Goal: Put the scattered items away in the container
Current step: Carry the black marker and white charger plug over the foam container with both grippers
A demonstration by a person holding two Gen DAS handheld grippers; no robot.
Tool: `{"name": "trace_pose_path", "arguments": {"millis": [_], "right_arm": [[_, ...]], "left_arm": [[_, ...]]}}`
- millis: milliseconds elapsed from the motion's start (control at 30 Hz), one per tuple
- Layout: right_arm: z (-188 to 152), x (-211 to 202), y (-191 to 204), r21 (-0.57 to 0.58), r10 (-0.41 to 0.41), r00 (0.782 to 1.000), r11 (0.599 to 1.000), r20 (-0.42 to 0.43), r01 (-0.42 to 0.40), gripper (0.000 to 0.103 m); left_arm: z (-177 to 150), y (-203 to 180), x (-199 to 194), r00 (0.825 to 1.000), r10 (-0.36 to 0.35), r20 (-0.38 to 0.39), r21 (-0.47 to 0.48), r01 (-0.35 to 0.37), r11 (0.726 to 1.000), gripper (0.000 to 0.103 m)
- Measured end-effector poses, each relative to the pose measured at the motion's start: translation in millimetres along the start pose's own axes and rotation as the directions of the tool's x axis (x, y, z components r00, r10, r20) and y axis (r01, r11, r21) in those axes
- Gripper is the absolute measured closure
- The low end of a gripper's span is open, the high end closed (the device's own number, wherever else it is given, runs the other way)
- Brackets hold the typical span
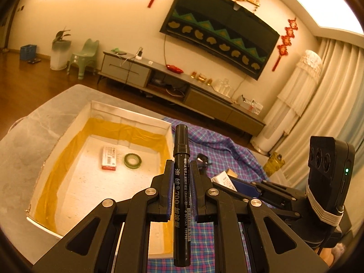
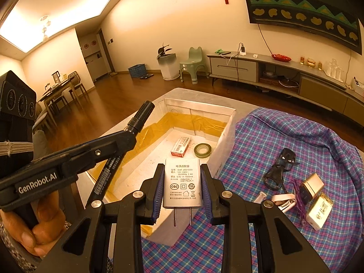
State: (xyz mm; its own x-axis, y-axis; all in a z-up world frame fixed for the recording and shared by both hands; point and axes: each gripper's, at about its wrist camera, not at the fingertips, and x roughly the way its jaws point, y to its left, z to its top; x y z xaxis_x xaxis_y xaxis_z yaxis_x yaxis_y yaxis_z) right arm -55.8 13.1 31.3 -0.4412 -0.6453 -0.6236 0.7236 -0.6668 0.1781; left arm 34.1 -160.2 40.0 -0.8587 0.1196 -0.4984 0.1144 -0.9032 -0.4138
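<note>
The left gripper (image 1: 180, 177) is clamped on a black marker pen (image 1: 180, 182), gripped mid-barrel with the cap pointing forward, a hold that should let it drop flat once it is over the box; its barrel reads "700" beside Chinese characters and a barcode number beginning 6 971141. The right gripper (image 2: 182, 186) pinches a white power adapter (image 2: 182, 185) by its flat sides, prongs toward the camera, the label facing up with "GAT 0501000", "100-240V", "CCC" and a "10" mark legible. Both loads hang at the near edge of the white cardboard box (image 2: 224, 134), lined with yellow tape, apparently ready for release. Inside lie a red-and-white packet (image 2: 180, 146) and a green tape roll (image 2: 203, 150). On the checked cloth (image 2: 318, 141) wait a black cable (image 2: 279, 168), gold-coloured boxes (image 2: 315, 195) and a pink stapler (image 2: 282, 201). The left tool's body reads "GenRobot.AI".
</note>
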Motion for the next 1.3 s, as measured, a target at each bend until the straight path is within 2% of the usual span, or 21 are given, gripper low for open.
{"name": "trace_pose_path", "arguments": {"millis": [967,1300], "right_arm": [[8.4,69.2,26.0,-0.046,-0.002,0.997,0.999,-0.084,-0.002,0.072],[12.1,91.2,37.3,-0.083,-0.013,0.991,0.997,-0.134,0.002,0.072]], "left_arm": [[9.2,77.5,23.5,0.993,0.098,-0.064,-0.113,-0.105,0.988,0.090],[18.2,98.8,34.8,0.989,0.109,-0.102,-0.125,-0.121,0.985,0.090]]}}
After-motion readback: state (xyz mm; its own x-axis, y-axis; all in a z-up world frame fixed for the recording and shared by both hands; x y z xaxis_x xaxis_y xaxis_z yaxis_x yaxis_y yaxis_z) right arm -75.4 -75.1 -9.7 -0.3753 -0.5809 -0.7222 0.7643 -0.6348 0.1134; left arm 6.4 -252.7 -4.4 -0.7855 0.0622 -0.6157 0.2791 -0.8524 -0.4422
